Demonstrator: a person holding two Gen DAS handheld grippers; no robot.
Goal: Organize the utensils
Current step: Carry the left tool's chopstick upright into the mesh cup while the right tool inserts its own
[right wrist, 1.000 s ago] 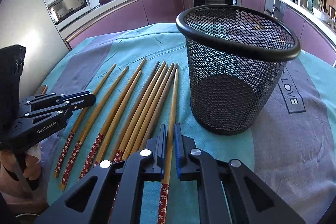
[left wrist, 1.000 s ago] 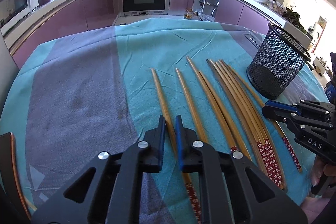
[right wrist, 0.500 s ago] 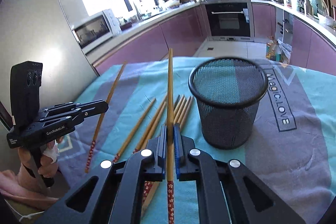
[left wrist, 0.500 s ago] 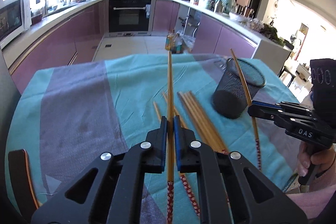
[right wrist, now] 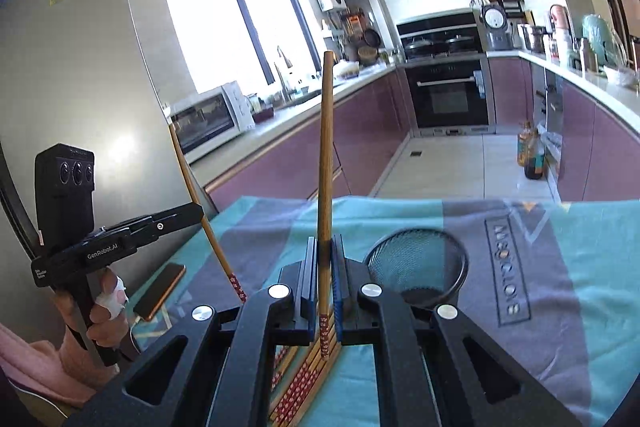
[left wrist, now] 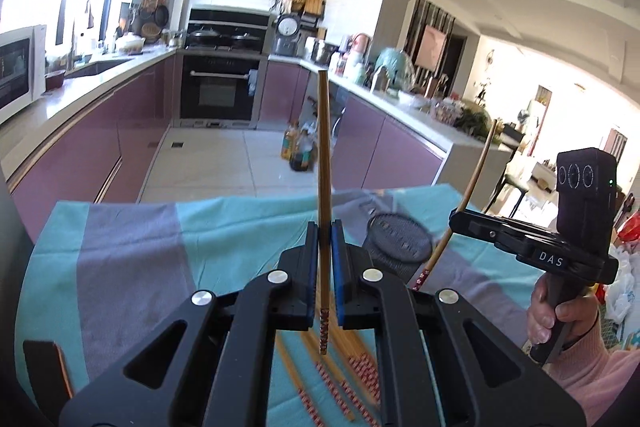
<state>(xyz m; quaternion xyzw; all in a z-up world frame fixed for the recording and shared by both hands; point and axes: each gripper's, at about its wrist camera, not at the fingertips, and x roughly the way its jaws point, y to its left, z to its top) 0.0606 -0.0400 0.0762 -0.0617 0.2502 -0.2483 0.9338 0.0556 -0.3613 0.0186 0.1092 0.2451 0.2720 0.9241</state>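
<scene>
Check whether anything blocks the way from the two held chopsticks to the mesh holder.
Nothing visible does. The left gripper and right gripper each clamp a chopstick raised above the tablecloth; the mesh holder stands open-topped and looks empty.

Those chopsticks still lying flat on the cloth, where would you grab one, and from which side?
Judging by the loose chopsticks, grip the bare wooden shaft just past the flowered end, coming down from above with the tongs straddling it. They lie flat and packed side by side, so only the top is free. The right tongs hold their chopstick just so, leaving the long end to aim at the mesh cup.
</scene>
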